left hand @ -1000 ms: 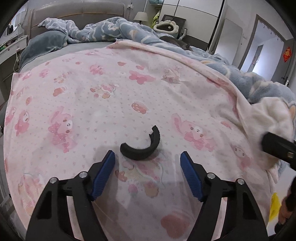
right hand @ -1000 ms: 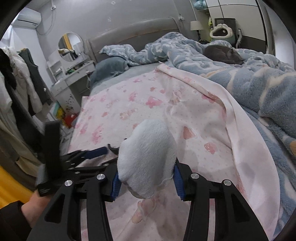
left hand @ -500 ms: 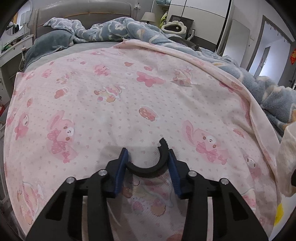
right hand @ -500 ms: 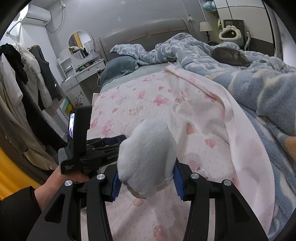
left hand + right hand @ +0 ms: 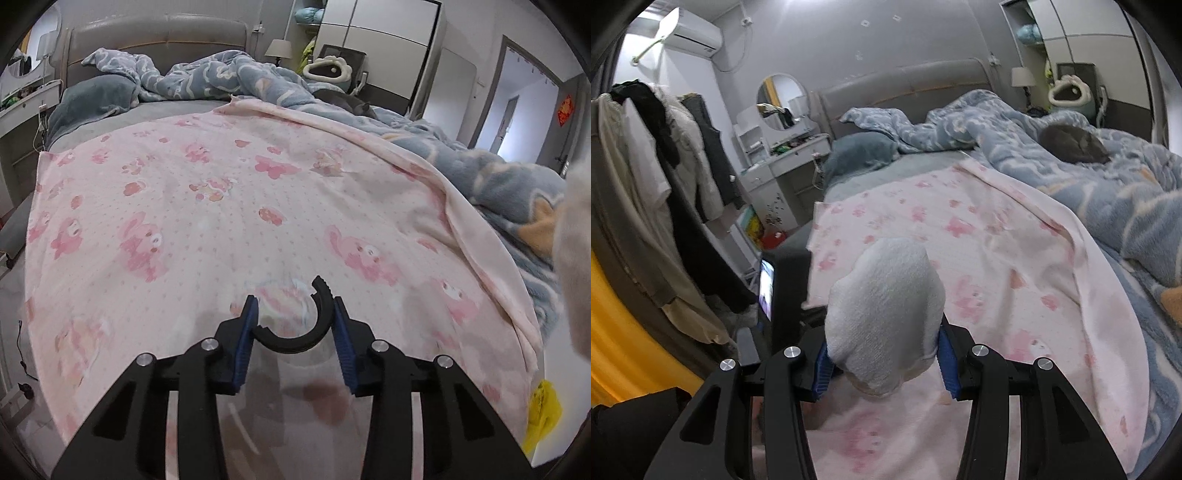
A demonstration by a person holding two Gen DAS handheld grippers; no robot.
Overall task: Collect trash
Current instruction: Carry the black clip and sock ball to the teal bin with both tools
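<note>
In the left wrist view my left gripper (image 5: 293, 321) is shut on a black C-shaped plastic piece (image 5: 299, 325) and holds it lifted above the pink cartoon-print blanket (image 5: 221, 206). In the right wrist view my right gripper (image 5: 882, 354) is shut on a white sock (image 5: 886, 306), held above the blanket's near edge (image 5: 997, 258). The sock also shows as a pale blur at the right edge of the left wrist view (image 5: 576, 258). The back of the left gripper's camera unit (image 5: 779, 291) shows to the left of the sock.
A rumpled blue quilt (image 5: 1089, 173) covers the bed's right side, with a grey cat (image 5: 1071, 144) lying on it. A dressing table (image 5: 783, 162) and hanging clothes (image 5: 665, 166) stand left of the bed. A yellow bag (image 5: 543, 417) hangs off the bed's right.
My left gripper closed on the black C-shaped piece and lifted it off the blanket. My right gripper rose and drew back with the sock still in it.
</note>
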